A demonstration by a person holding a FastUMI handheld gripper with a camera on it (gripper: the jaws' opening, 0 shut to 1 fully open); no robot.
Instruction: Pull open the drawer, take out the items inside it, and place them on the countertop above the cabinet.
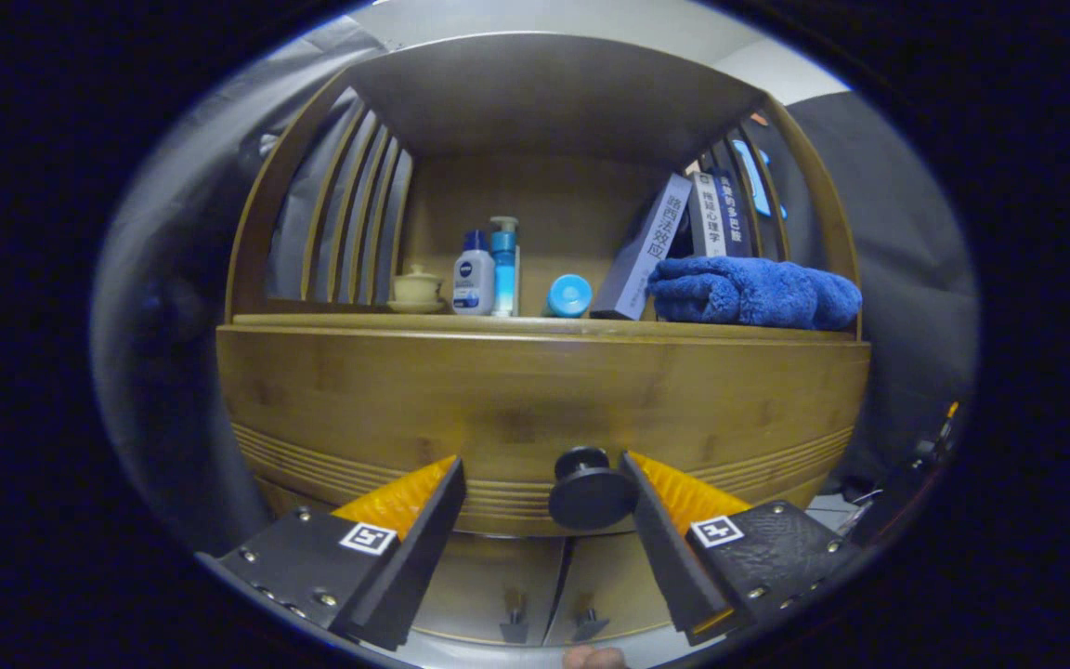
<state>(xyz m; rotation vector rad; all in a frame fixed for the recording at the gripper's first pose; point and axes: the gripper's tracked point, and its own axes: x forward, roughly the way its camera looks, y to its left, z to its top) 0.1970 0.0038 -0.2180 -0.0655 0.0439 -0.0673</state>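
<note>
drawer (535, 409) front flush under countertop (516, 324). knob (588, 494) between fingers, near right one. gripper (544, 492) spread, grasping nothing. wood looks stiff, likely slides straight; pinch small round knob squarely.

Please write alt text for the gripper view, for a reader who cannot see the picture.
The open gripper faces a closed wooden drawer front, with the round black knob between its fingers, close to the right one. On the countertop above stand a small lidded cup, two bottles, a blue cylinder on its side, leaning books and a folded blue towel.
</note>
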